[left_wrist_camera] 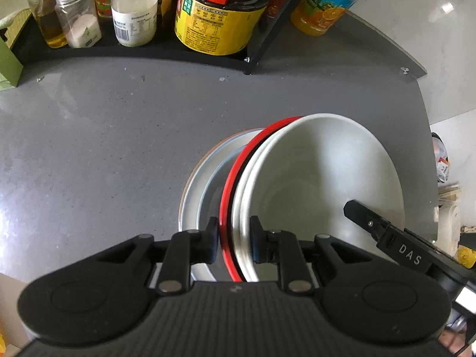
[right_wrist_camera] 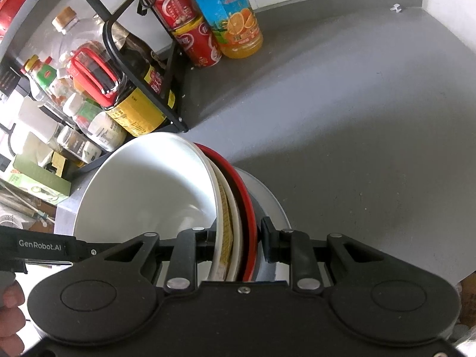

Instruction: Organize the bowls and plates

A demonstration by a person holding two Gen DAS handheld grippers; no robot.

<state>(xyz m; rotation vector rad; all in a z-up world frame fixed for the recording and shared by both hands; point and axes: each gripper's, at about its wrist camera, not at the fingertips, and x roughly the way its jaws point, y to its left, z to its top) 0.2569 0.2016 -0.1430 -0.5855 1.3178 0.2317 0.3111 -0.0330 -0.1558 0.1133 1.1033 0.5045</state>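
Left wrist view: the left gripper has its fingers clamped on the near rims of the nested bowls, white inside red, tilted over a grey plate on the grey tabletop, with the condiment rack at twelve o'clock and the other gripper's finger poking in at four o'clock. Right wrist view: the right gripper pinches the same stack's rim, the white bowl opening toward nine o'clock, juice bottle at twelve.
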